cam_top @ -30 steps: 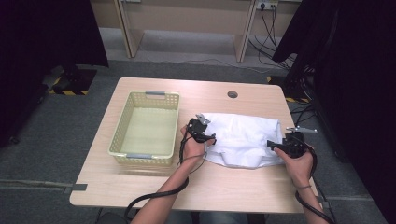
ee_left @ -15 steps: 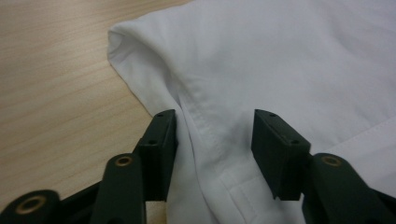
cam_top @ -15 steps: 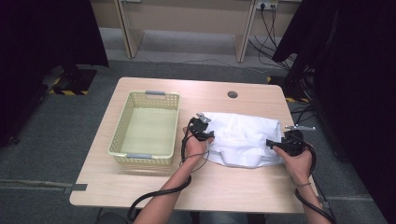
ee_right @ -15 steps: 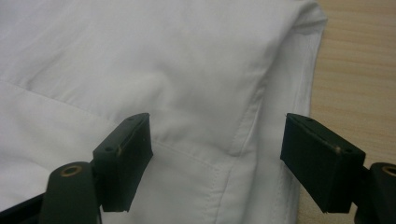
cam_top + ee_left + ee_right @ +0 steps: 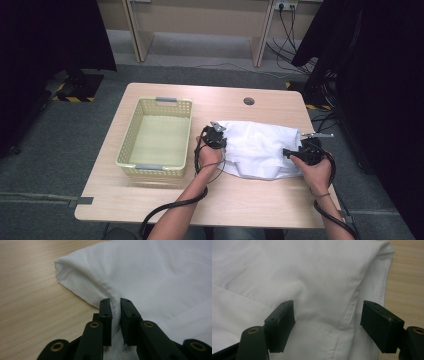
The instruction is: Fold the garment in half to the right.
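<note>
White shirt (image 5: 257,147) — a folded garment lying flat on the right half of the desk (image 5: 150,200), just beside the empty yellow basket (image 5: 156,136), which stands to its left. Left gripper (image 5: 115,312): its jaws have just been closing and now pinch a raised ridge of fabric at the shirt's left edge, the cloth squeezed thin between the two black pads; beyond the pinch, the folded hem curls up off the wood. Seen from the high view, this gripper (image 5: 214,136) sits at the garment's basket-side border, the hand behind it resting on the desk. Right gripper (image 5: 327,322): jaws standing wide apart, straddling a seam near the shirt's right edge, with neither pad pressing on the cloth — nothing is gripped here yet. In the high view it (image 5: 295,152) lies at the opposite border, level with the left one.

The two-point arrangement appears deliberate: gripping a limp garment at opposite edges would keep the fold from collapsing when it is raised. The left side looks secured; the right side still awaits its pinch. The basket's nearness and open top suggest it is the shirt's destination.
</note>
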Demonstrator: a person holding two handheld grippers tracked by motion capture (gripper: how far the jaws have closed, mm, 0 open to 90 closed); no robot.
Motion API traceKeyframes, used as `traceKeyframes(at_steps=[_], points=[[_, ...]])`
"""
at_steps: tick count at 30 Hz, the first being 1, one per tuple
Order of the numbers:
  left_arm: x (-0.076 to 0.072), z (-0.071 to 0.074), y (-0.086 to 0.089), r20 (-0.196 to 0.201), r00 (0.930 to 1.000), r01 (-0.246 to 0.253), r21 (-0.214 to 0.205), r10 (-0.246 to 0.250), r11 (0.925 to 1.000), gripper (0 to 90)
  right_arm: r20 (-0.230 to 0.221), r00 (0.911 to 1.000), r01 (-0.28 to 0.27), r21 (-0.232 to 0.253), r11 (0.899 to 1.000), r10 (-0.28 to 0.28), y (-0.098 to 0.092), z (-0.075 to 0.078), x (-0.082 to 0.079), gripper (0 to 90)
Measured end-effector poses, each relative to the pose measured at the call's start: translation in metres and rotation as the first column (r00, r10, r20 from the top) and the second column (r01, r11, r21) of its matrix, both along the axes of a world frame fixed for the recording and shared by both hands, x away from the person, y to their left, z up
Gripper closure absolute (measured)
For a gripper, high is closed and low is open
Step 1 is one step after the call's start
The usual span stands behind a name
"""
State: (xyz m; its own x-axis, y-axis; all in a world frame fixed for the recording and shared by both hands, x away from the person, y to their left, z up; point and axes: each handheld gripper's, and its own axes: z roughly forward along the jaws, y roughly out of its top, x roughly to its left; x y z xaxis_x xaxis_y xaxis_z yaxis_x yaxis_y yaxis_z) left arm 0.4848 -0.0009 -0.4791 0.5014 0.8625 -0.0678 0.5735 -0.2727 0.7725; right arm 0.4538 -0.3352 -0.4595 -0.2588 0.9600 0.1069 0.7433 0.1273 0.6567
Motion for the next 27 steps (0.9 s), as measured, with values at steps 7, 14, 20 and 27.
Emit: traceKeyframes(at_steps=[7, 14, 20, 27], points=[[0.000, 0.001, -0.002, 0.002, 1.0000, 0.002, 0.008, -0.002, 1.0000, 83.1, -0.007, 1.0000, -0.002, 0.000, 1.000, 0.002, 0.002, -0.003, 0.001, 27.4], [-0.003, 0.002, -0.002, 0.018, 0.9998, 0.000, 0.002, 0.000, 1.0000, 83.8, -0.012, 0.9999, -0.005, -0.004, 1.000, 0.005, 0.002, -0.004, 0.001, 27.6], [-0.006, 0.012, -0.003, 0.047, 0.9989, 0.003, -0.008, -0.002, 1.0000, 84.1, -0.005, 0.9998, -0.018, -0.030, 0.999, 0.018, 0.005, -0.005, 0.000, 31.0], [-0.008, 0.024, -0.006, 0.072, 0.9974, 0.009, -0.019, -0.007, 0.9998, 84.1, 0.004, 0.9996, -0.027, -0.056, 0.998, 0.027, 0.009, -0.005, 0.000, 33.9]])
